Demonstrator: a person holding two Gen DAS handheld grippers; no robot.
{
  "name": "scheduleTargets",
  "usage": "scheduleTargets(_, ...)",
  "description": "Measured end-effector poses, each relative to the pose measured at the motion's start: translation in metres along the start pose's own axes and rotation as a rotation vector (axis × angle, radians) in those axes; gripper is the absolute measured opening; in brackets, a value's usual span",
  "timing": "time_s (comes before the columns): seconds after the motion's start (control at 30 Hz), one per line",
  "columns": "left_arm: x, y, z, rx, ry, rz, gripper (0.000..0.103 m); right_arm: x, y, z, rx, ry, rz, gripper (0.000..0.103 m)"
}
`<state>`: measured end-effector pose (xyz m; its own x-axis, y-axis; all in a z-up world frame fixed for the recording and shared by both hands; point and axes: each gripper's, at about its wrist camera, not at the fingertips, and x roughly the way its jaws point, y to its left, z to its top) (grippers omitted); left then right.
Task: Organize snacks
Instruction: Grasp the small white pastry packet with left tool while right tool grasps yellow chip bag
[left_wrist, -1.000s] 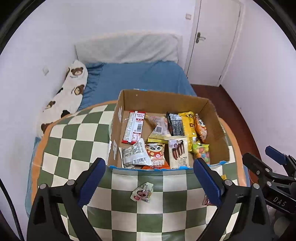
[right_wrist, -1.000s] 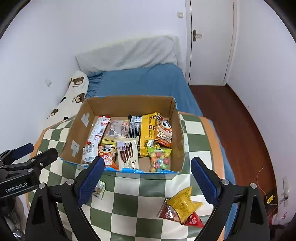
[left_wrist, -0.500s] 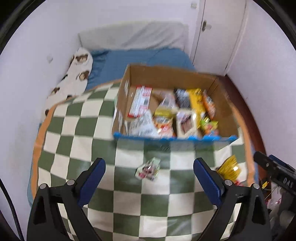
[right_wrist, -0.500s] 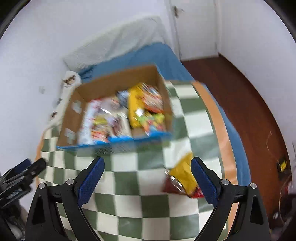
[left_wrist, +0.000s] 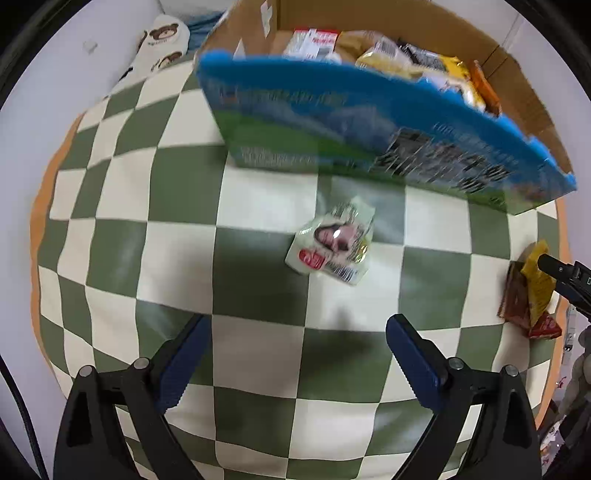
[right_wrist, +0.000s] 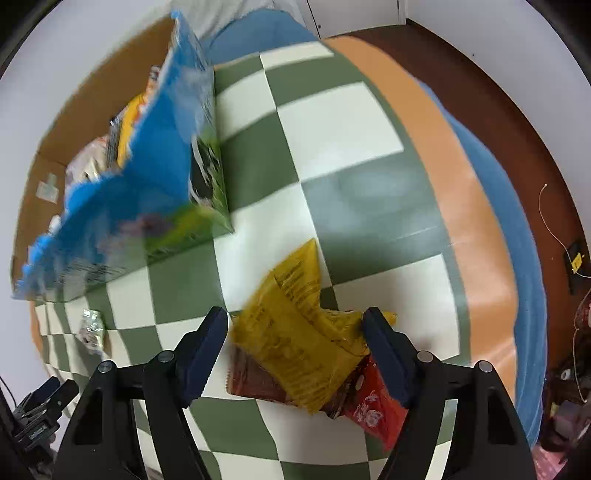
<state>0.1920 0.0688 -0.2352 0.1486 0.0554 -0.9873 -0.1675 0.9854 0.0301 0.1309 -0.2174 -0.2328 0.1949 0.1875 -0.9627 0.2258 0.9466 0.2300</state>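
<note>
Both grippers pointed down at the checkered tablecloth: the right gripper had its jaws closing around the yellow snack bag, which lay on top of a red packet, while the left gripper stood wide apart with nothing between its fingers. A small pale green snack packet lay on the cloth ahead of the left gripper, near the cardboard box, which was already full of snacks.

Glossy plastic yellow snack packet, matt checked tablecloth, printed cardboard box
</note>
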Motion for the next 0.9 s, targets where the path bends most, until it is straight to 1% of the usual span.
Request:
scheduleTargets(0.1, 0.003, 0.003, -0.002, 0.007, -0.005, 0.007, 0.097, 0.002, 0.011, -0.009, 0.001, 0.03, 0.052, 0.077)
scheduleTargets(0.13, 0.003, 0.004, -0.001, 0.008, -0.008, 0.008, 0.097, -0.001, 0.021, -0.016, -0.015, 0.048, 0.09, 0.077)
scheduleTargets(0.23, 0.003, 0.004, 0.006, 0.028, -0.024, -0.005, 0.097, -0.008, 0.04, -0.024, -0.068, 0.066, 0.125, 0.077)
scheduleTargets(0.27, 0.002, 0.002, 0.01, 0.046, -0.028, -0.001, 0.097, -0.01, 0.042, -0.024, -0.077, 0.064, 0.124, 0.078)
scheduleTargets(0.3, 0.003, -0.001, 0.014, 0.069, -0.031, -0.002, 0.097, -0.013, 0.043, -0.024, -0.082, 0.056, 0.118, 0.082)
scheduleTargets(0.4, 0.011, -0.014, 0.027, 0.137, -0.025, 0.0, 0.097, -0.021, 0.038, -0.016, -0.078, 0.017, 0.081, 0.087)
scheduleTargets(0.5, 0.03, -0.031, 0.038, 0.214, 0.02, 0.011, 0.097, -0.015, 0.034, 0.001, -0.066, 0.028, 0.069, 0.088)
scheduleTargets(0.57, 0.044, -0.039, 0.042, 0.239, 0.046, -0.002, 0.097, -0.005, 0.038, 0.012, -0.09, 0.038, 0.033, 0.088)
scheduleTargets(0.6, 0.05, -0.044, 0.043, 0.248, 0.055, -0.005, 0.089, 0.001, 0.041, 0.015, -0.106, 0.048, 0.019, 0.088)
scheduleTargets(0.63, 0.054, -0.047, 0.043, 0.253, 0.061, -0.008, 0.068, 0.007, 0.044, 0.017, -0.117, 0.065, 0.009, 0.088)
scheduleTargets(0.67, 0.059, -0.048, 0.043, 0.251, 0.073, -0.005, 0.058, 0.015, 0.046, 0.018, -0.126, 0.087, 0.005, 0.088)
scheduleTargets(0.7, 0.062, -0.049, 0.042, 0.241, 0.084, -0.013, 0.057, 0.022, 0.049, 0.019, -0.138, 0.106, -0.004, 0.088)
scheduleTargets(0.77, 0.065, -0.046, 0.038, 0.224, 0.075, -0.02, 0.056, 0.029, 0.053, 0.018, -0.164, 0.126, -0.026, 0.087)
scheduleTargets(0.8, 0.064, -0.043, 0.035, 0.212, 0.066, -0.027, 0.056, 0.032, 0.056, 0.017, -0.173, 0.128, -0.03, 0.08)
scheduleTargets(0.83, 0.064, -0.041, 0.032, 0.199, 0.065, -0.034, 0.056, 0.034, 0.058, 0.015, -0.184, 0.13, -0.032, 0.071)
scheduleTargets(0.87, 0.063, -0.039, 0.029, 0.184, 0.069, -0.043, 0.056, 0.037, 0.061, 0.012, -0.198, 0.139, -0.042, 0.057)
scheduleTargets(0.9, 0.063, -0.036, 0.025, 0.165, 0.075, -0.053, 0.056, 0.037, 0.063, 0.01, -0.208, 0.133, -0.05, 0.057)
